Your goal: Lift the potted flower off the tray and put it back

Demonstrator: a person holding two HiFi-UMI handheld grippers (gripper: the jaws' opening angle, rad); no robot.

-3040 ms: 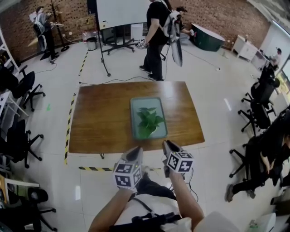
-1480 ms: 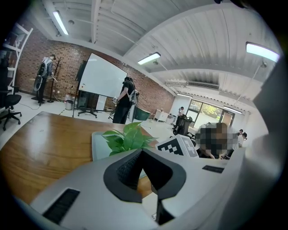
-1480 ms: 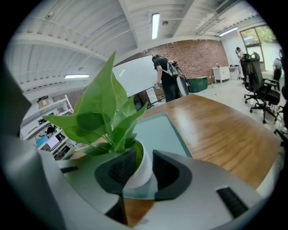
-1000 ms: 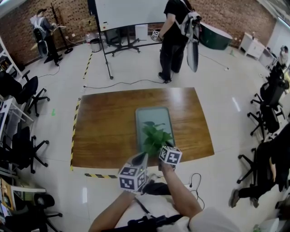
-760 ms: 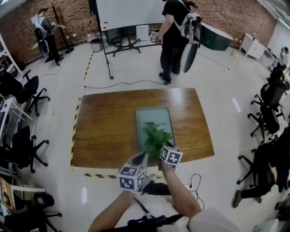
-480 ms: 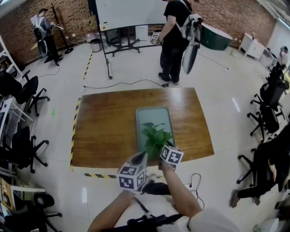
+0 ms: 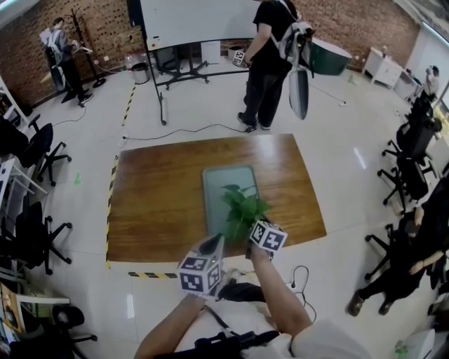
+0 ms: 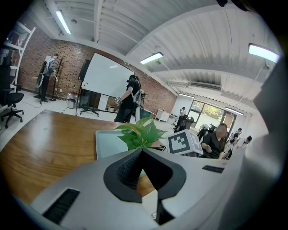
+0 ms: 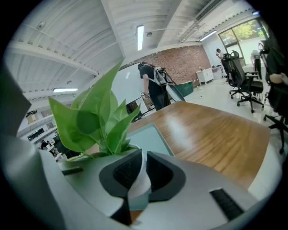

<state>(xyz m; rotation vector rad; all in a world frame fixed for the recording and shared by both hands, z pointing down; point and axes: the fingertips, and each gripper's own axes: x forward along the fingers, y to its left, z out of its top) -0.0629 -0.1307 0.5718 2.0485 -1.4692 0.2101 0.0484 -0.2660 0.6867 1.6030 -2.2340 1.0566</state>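
Clamping potted flower (image 7: 243, 208): right gripper (image 9: 140, 174), earlier away.

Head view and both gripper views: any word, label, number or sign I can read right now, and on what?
No readable text in any view.
Left cube, right cube: square marker patterns only, no letters or digits.
Whiteboard: nothing legible.
Potted flower: its white pot shows no label.

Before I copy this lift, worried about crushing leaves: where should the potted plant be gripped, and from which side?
Pinch the white pot by its rim wall, one jaw inside, one outside, coming from the wooden table's near edge, under the leaves, which spread above it. The right gripper grips there.
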